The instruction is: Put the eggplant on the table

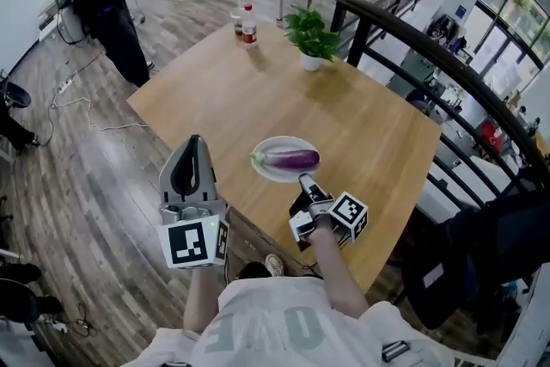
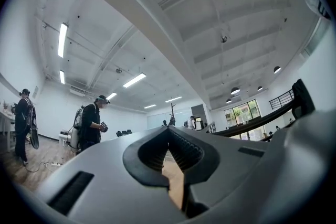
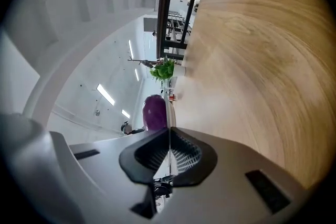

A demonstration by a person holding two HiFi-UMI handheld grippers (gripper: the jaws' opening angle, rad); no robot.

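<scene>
Here the glossy purple eggplant [image 1: 292, 157] lies on a round white plate [image 1: 260, 168] just ahead of the right gripper [image 1: 303, 180], whose jaws are pressed together with nothing between them; the left gripper [image 1: 195, 140], off to that gripper's left at the pale wooden table's [image 1: 361, 116] near edge, is likewise closed and empty.

The near table [image 1: 215, 99] holds one eggplant [image 1: 292, 157], one plate [image 1: 261, 168], one potted plant [image 1: 311, 37], one bottle [image 1: 248, 24] and one smaller container [image 1: 236, 19]; at least two people [image 2: 92, 127] stand nearby.
</scene>
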